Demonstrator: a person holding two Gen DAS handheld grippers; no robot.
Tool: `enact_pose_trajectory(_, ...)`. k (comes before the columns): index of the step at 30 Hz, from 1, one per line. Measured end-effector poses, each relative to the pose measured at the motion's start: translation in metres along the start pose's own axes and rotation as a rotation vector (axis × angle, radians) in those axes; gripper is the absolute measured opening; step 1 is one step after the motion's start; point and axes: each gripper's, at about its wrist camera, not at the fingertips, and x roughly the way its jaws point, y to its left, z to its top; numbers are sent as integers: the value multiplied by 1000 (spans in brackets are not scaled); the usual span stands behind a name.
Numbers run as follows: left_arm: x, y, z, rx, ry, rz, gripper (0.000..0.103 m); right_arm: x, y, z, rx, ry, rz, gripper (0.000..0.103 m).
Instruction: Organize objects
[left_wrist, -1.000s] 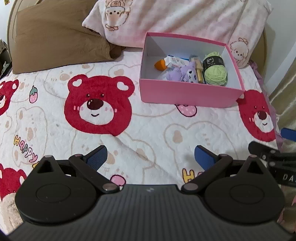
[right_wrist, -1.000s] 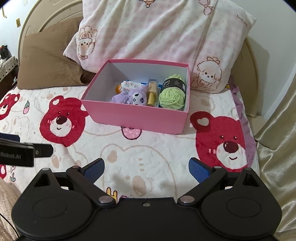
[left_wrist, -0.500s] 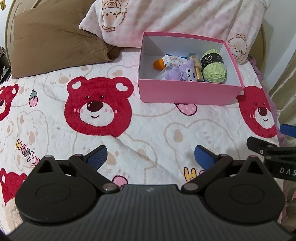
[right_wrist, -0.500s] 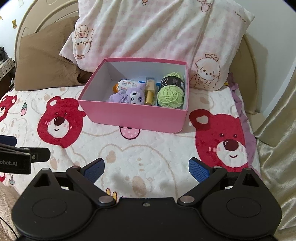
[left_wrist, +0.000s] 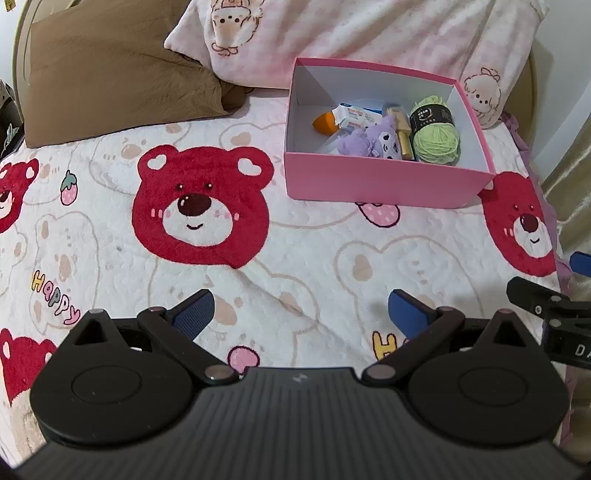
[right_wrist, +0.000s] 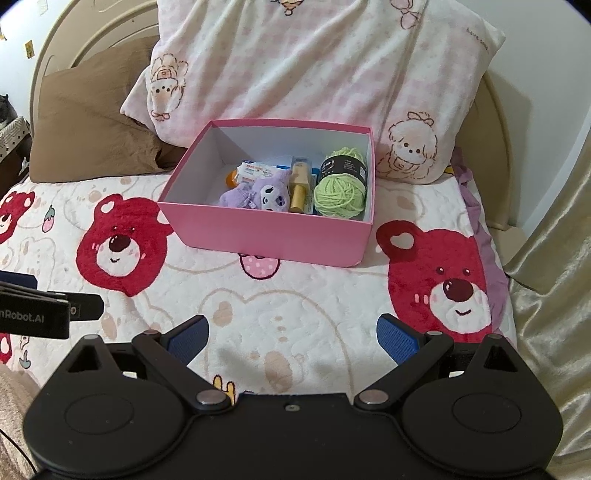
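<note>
A pink box (left_wrist: 380, 181) (right_wrist: 266, 236) sits on the bear-print bedspread (left_wrist: 303, 258) near the pillows. Inside it lie a green yarn ball (left_wrist: 436, 136) (right_wrist: 341, 194), a purple plush toy (left_wrist: 365, 142) (right_wrist: 255, 194), a gold tube (left_wrist: 402, 129) (right_wrist: 299, 188), a white packet (left_wrist: 356, 115) (right_wrist: 256, 171) and an orange object (left_wrist: 325, 123). My left gripper (left_wrist: 299, 312) is open and empty, over the bedspread in front of the box. My right gripper (right_wrist: 291, 338) is open and empty too, also short of the box.
A pink checked pillow (right_wrist: 325, 62) and a brown pillow (left_wrist: 110, 70) lean on the headboard behind the box. A gold curtain (right_wrist: 554, 295) hangs past the bed's right edge. Each gripper shows at the other view's side edge.
Both grippers have drawn back and lifted slightly, so the box sits a little farther away. Both stay open and empty. The box's contents have not moved.
</note>
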Motion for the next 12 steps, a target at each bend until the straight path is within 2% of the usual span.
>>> enact_pose_trajectory(12,5,5,1,-5,15,5,102,-4,2,3,0,-3,2,99)
